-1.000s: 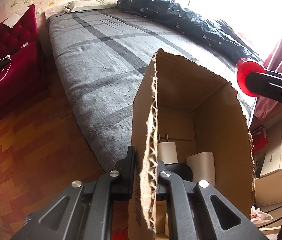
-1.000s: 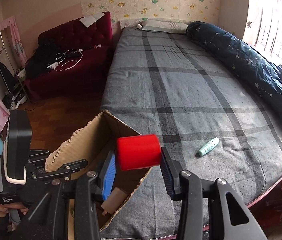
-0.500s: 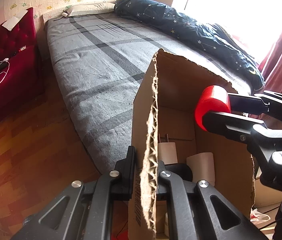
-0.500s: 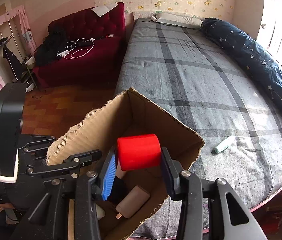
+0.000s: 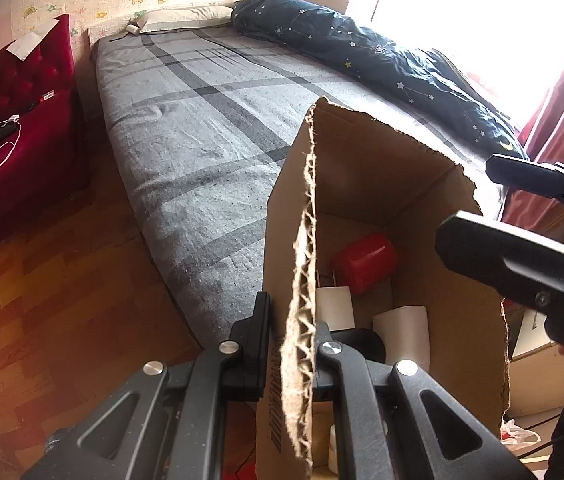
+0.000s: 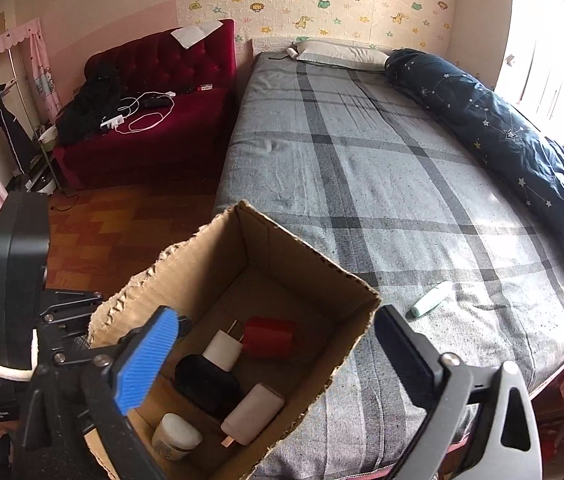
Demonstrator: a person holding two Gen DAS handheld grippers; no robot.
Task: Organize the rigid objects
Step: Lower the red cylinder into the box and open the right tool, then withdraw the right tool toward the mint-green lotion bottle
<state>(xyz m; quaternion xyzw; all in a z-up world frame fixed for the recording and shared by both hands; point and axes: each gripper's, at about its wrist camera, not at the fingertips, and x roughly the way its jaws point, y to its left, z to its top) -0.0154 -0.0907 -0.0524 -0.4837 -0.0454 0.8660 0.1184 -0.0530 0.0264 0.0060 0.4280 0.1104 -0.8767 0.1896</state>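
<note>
My left gripper (image 5: pixel 290 322) is shut on the torn wall of an open cardboard box (image 5: pixel 366 168) held at the bed's edge; the box also shows in the right wrist view (image 6: pixel 269 236). My right gripper (image 6: pixel 273 344) is open and empty above the box mouth, and shows in the left wrist view (image 5: pixel 518 216). A red cylinder (image 6: pixel 269 337) lies on the box floor; it also shows in the left wrist view (image 5: pixel 364 262). Beside it are a white charger (image 6: pixel 221 350), a black object (image 6: pixel 207 384), a beige case (image 6: pixel 253 414) and a white jar (image 6: pixel 175 436). A pale green tube (image 6: pixel 430 299) lies on the bed.
The grey plaid bed (image 6: pixel 382 168) fills the middle, with a dark blue starred duvet (image 6: pixel 494 116) along its right side and a pillow (image 6: pixel 342 52) at the head. A red sofa (image 6: pixel 153 92) with cables stands left. Wooden floor (image 5: pixel 41 280) lies beside the bed.
My right gripper moved over the box, opened and let go of the red cylinder, which now lies on the box floor. My left gripper kept its hold on the box wall.
</note>
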